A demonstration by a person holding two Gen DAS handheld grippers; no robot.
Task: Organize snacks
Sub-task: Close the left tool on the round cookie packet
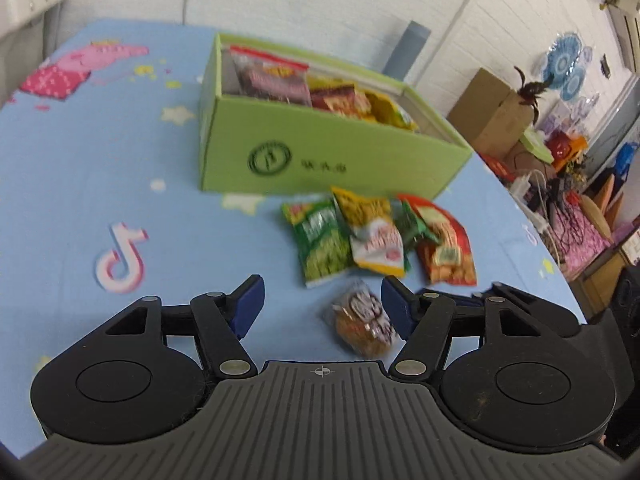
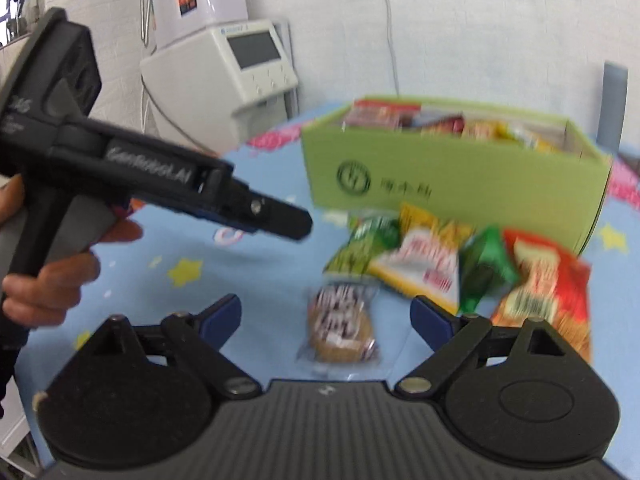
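Both grippers face a loose group of snack packets lying on the blue printed tablecloth [image 1: 80, 168] just in front of the green box [image 1: 320, 152], which already holds several packets. The right gripper [image 2: 326, 316] has its jaws wide apart with nothing between the pads; the clear-wrapped round cookie [image 2: 340, 330] lies on the cloth directly ahead of it, centred in the gap, its long axis running roughly along the gripper's line of sight. The left gripper [image 1: 322, 300] is about half open and also empty; from its view the same cookie [image 1: 362, 322] sits off-centre, close beside its right-hand finger. The right gripper therefore appears better aligned for a pick. Behind the cookie lie the green packet [image 2: 362, 246], yellow-and-white packet [image 2: 424, 266] and red packet [image 2: 548, 288], overlapping one another. Motion blur makes all printing illegible, and the right gripper's frame cuts off the red packet's near edge.
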